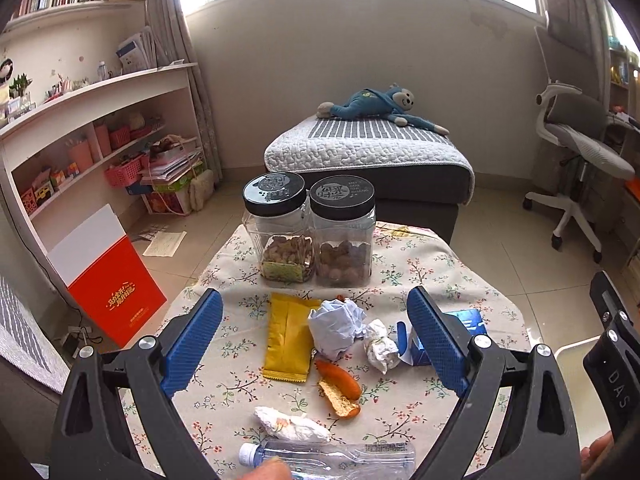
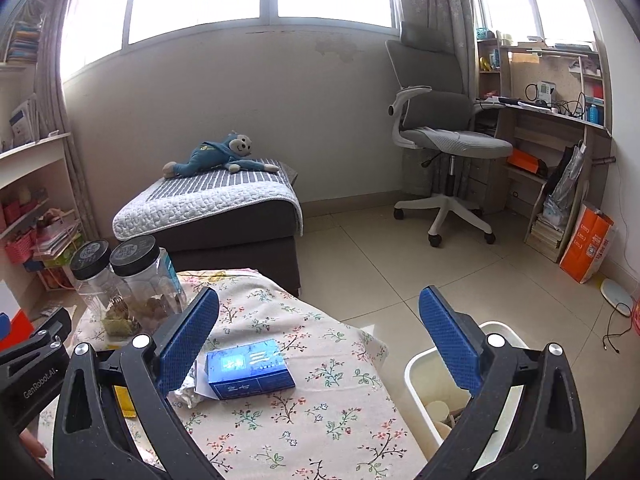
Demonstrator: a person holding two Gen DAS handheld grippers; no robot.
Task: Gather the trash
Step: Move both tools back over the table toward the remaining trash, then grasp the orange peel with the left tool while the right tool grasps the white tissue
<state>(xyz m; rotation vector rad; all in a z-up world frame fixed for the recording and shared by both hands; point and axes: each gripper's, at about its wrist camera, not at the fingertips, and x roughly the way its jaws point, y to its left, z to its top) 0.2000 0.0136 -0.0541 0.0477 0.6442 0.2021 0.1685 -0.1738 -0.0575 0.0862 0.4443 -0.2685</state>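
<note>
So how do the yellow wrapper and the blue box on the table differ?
The yellow wrapper is a flat, limp foil pouch; the blue box is a rigid carton that holds its shape. The yellow wrapper lies left of the crumpled paper, between the left gripper's fingers; the blue box sits at the table's right side, nearer the white bin. Both rest untouched on the floral tablecloth.

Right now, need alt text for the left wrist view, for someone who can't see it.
The open left hand-held gripper hovers over a floral-cloth table strewn with trash: a yellow wrapper, crumpled paper, bread pieces, a blue box and a plastic bottle. Two black-lidded jars stand behind.
</note>
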